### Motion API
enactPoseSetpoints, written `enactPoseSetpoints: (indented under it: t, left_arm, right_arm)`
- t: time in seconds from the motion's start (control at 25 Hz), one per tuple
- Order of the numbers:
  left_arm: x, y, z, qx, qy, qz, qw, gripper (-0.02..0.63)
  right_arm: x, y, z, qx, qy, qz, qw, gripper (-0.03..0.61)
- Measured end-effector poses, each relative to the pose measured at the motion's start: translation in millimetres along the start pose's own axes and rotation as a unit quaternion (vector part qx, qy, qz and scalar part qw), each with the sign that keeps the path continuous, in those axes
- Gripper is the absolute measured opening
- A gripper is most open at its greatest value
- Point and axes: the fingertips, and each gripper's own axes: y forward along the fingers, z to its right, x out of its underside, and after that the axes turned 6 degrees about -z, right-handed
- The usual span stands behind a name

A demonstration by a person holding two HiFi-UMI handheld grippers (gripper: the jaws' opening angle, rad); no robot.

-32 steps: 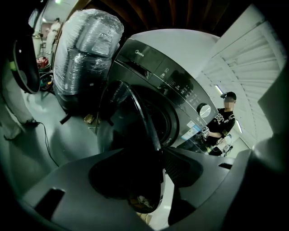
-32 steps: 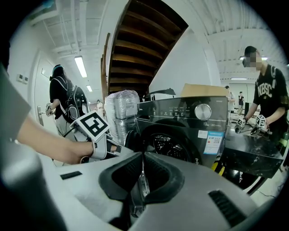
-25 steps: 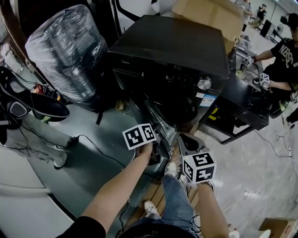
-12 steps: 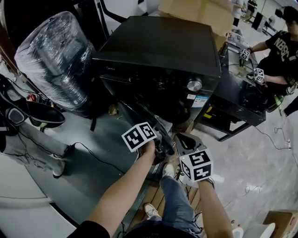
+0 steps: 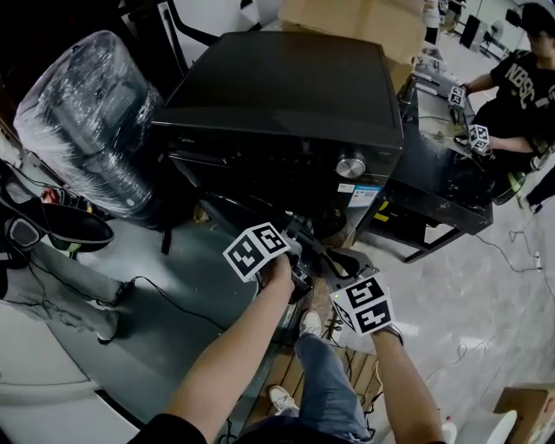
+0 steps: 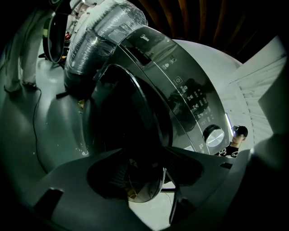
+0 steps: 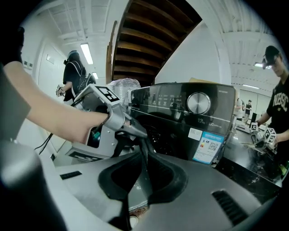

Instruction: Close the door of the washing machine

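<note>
The black washing machine (image 5: 286,95) stands ahead, its round door (image 5: 279,227) swung partly out toward me. In the left gripper view the dark glass door (image 6: 126,131) fills the space ahead of the jaws. My left gripper (image 5: 299,247) is at the door's edge. Its jaws have just been opening and stand wide (image 6: 144,178), with the door's rim showing in the gap and no pad pressing on it. My right gripper (image 5: 340,260) sits just right of it, shut (image 7: 143,180) with nothing held. The right gripper view shows the left gripper (image 7: 135,131) close ahead.
A plastic-wrapped appliance (image 5: 82,121) stands left of the machine, and a cable (image 5: 165,290) trails over the floor there. A low black table (image 5: 442,186) is at the right, where a person (image 5: 520,87) works with other grippers. A cardboard box (image 5: 347,22) lies behind.
Both grippers have moved up the picture toward the machine's front, and the door has swung in closer to the front with them.
</note>
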Motion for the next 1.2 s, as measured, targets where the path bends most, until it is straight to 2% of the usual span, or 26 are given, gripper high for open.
enactPoseSetpoints:
  t: [0.16, 0.24, 0.28, 0.48, 0.76, 1.04, 1.2]
  left_arm:
    - [-6.4, 12.9, 8.5, 0.0, -0.01, 0.002, 1.0, 0.268]
    - [-8.4, 18.9, 13.0, 0.003, -0.014, -0.001, 0.9999, 0.27]
    - [-9.2, 21.6, 15.0, 0.004, -0.016, -0.001, 0.9999, 0.272]
    - [-12.6, 29.5, 19.7, 0.007, -0.024, 0.001, 0.9997, 0.275]
    - [-17.9, 37.0, 25.2, 0.019, -0.025, -0.015, 0.9994, 0.279]
    - [-19.0, 40.6, 29.2, 0.034, -0.027, -0.036, 0.9984, 0.281]
    - [-22.2, 43.7, 32.2, 0.05, -0.026, -0.042, 0.9976, 0.282]
  right_arm:
    - [5.7, 22.8, 10.6, -0.001, -0.019, -0.017, 1.0, 0.038]
    - [8.4, 32.3, 18.9, 0.004, -0.019, -0.025, 0.999, 0.127]
    - [9.6, 36.8, 22.8, 0.007, -0.02, -0.03, 0.999, 0.138]
    - [10.0, 59.9, 36.7, 0.014, -0.026, -0.047, 0.998, 0.138]
    - [3.4, 85.9, 53.2, 0.019, -0.046, -0.057, 0.997, 0.135]
    - [13.5, 99.8, 64.7, 0.013, -0.052, -0.068, 0.996, 0.12]
    - [12.7, 104.3, 71.3, 0.024, -0.062, -0.066, 0.996, 0.12]
